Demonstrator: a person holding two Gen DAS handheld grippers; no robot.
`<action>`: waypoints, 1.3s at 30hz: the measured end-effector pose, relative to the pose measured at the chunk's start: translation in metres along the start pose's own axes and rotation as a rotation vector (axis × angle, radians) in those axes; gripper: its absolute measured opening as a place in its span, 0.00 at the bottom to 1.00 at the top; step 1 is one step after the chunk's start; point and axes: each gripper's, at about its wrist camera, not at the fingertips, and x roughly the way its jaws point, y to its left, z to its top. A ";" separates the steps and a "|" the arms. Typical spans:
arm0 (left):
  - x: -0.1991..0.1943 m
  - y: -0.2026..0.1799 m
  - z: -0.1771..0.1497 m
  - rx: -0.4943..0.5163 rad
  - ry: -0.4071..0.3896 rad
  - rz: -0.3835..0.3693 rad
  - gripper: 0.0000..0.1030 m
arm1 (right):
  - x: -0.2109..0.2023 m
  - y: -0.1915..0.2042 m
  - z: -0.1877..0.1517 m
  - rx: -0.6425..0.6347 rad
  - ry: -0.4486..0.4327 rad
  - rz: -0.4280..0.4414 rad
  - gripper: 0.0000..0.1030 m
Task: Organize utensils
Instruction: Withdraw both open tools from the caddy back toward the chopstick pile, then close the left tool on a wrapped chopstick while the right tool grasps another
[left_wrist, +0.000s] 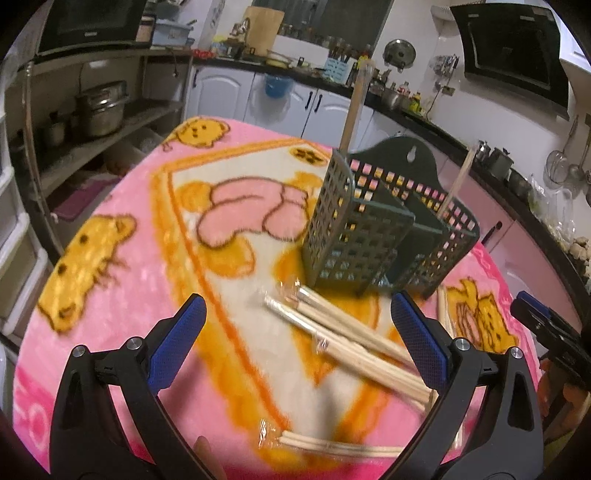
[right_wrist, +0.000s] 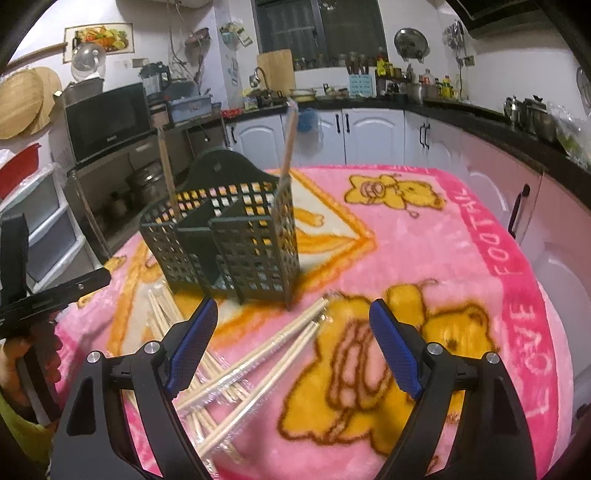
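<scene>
Near the middle of the pink bear-print fleece blanket stands a dark green perforated plastic utensil holder, two wrapped wooden chopstick pairs upright in its outer compartments. More wrapped chopsticks lie loose in front. Both the left gripper and the right gripper are spread wide, holding nothing. Only the right view shows "LOVE FOOTBALL" lettering along the blanket's edge.
</scene>
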 end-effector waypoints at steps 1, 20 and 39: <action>0.002 0.001 -0.002 -0.006 0.011 -0.006 0.90 | 0.005 -0.003 -0.001 0.004 0.016 -0.005 0.79; 0.051 0.000 -0.025 -0.074 0.236 -0.171 0.65 | 0.060 -0.025 0.003 0.020 0.134 -0.021 0.78; 0.062 -0.003 -0.027 -0.089 0.235 -0.184 0.29 | 0.106 -0.039 0.014 0.069 0.203 -0.018 0.63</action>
